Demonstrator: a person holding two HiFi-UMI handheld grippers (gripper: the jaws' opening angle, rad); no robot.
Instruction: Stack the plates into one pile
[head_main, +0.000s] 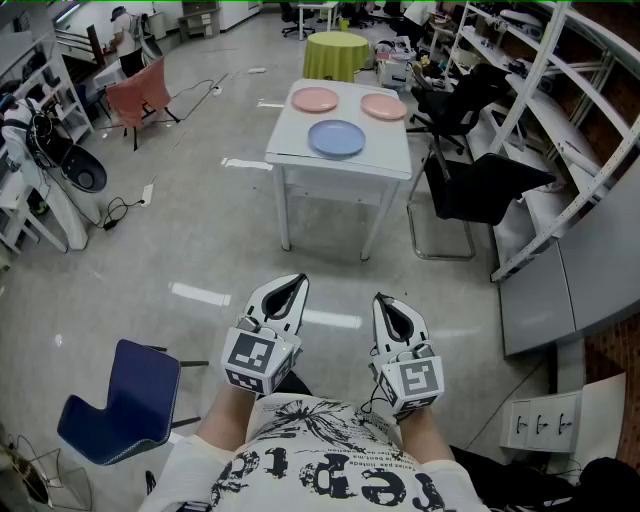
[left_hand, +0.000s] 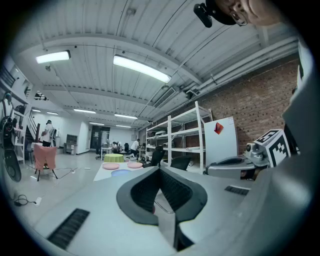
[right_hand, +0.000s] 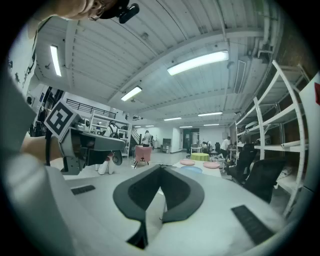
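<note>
Bench (head_main: 386, 142): 1.
Plates on bench: 3 total.
- left pink plate (head_main: 315, 99), right pink plate (head_main: 384, 106): 2 pink.
- blue plate (head_main: 336, 138): 1.

Grippers: 2, left gripper (head_main: 291, 287) and right gripper (head_main: 390, 305).
Blue chair (head_main: 120, 400): 1.
Green-covered round table (head_main: 336, 55): 1.
</note>
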